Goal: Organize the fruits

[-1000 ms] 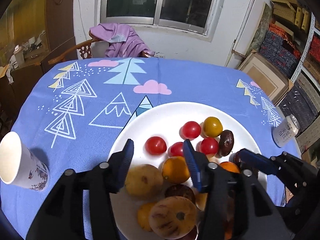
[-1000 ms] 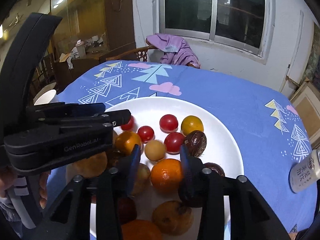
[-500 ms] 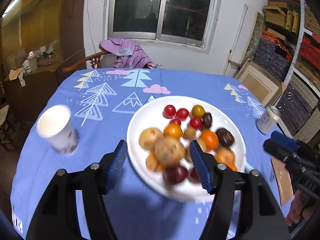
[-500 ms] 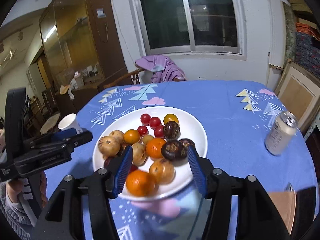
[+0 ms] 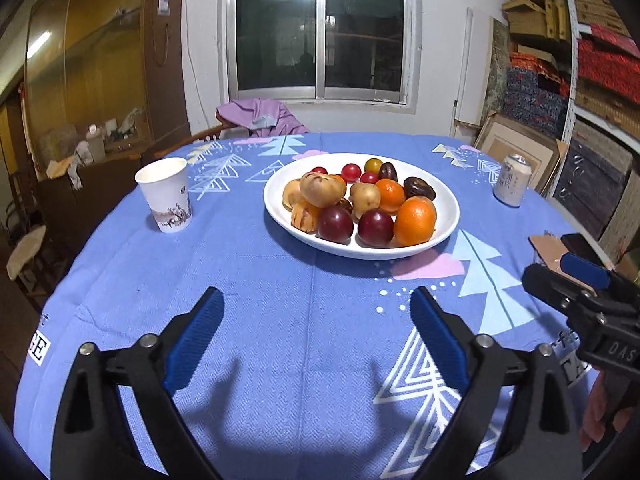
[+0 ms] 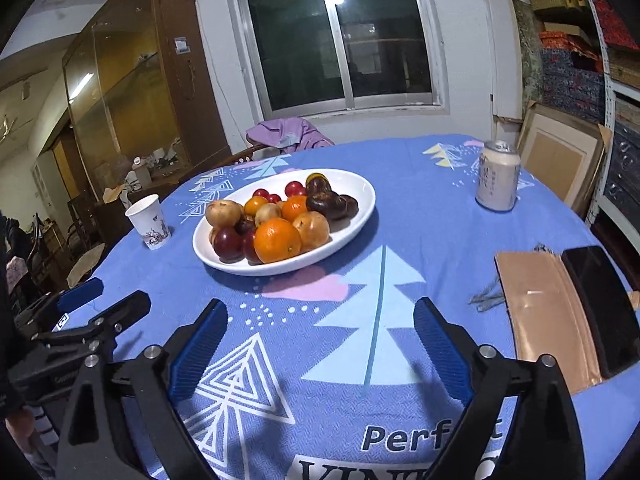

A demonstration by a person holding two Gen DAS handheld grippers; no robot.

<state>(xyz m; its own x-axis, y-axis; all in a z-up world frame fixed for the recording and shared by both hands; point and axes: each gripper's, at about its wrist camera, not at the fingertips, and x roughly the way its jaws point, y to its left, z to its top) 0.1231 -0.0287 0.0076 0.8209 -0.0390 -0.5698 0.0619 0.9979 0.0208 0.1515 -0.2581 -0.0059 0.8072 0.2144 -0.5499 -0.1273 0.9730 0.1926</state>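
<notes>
A white plate (image 5: pixel 446 216) (image 6: pixel 360 200) sits mid-table, piled with fruit: oranges (image 5: pixel 415 221) (image 6: pixel 277 240), dark red plums (image 5: pixel 335 224) (image 6: pixel 228 244), brownish round fruits (image 5: pixel 322 189), cherry tomatoes (image 5: pixel 351 171) and dark dates (image 5: pixel 419 188). My left gripper (image 5: pixel 316 340) is open and empty, well short of the plate above the blue cloth. My right gripper (image 6: pixel 320 344) is open and empty too, near the table's front edge. Each gripper shows at the side of the other's view.
A paper cup (image 5: pixel 165 194) (image 6: pixel 149 221) stands left of the plate. A drink can (image 5: pixel 512 179) (image 6: pixel 497 175) stands at the right. A tan card (image 6: pixel 544 312) and a black phone (image 6: pixel 600 304) lie at the right edge. A chair with purple cloth (image 5: pixel 260 118) stands behind.
Both grippers have pulled back and away from the plate, where they were among the fruit a second ago, to the near side of the table. Both are open wider and hold nothing.
</notes>
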